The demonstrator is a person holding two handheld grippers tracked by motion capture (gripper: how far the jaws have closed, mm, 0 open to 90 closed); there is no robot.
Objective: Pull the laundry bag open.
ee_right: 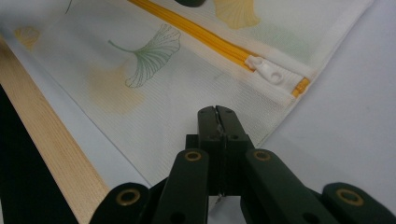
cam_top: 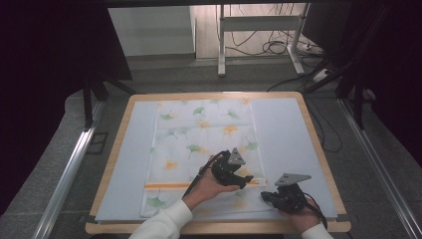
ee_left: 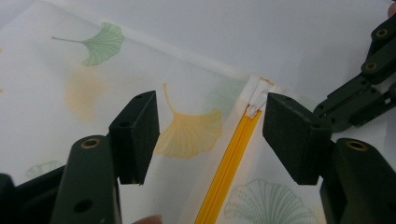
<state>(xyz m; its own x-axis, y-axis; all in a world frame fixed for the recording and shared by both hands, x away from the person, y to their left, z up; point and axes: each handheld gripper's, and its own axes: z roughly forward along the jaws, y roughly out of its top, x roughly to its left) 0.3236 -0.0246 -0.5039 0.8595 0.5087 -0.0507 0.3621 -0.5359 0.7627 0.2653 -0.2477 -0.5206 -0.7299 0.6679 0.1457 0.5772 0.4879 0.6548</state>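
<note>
Left gripper view: zipper pull (ee_left: 252,111) lies between the open left hand-held gripper (ee_left: 210,135) jaws.

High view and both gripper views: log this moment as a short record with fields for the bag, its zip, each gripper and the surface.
item: white mesh zip bag printed with green and orange ginkgo leaves, lying flat
zip: orange zipper with white plastic slider near its end
left gripper: jaws open, poised over the slider end, not gripping
right gripper: jaws shut, resting at the bag's corner; whether fabric is pinched cannot be told
surface: pale blue mat on wooden-edged table
</note>
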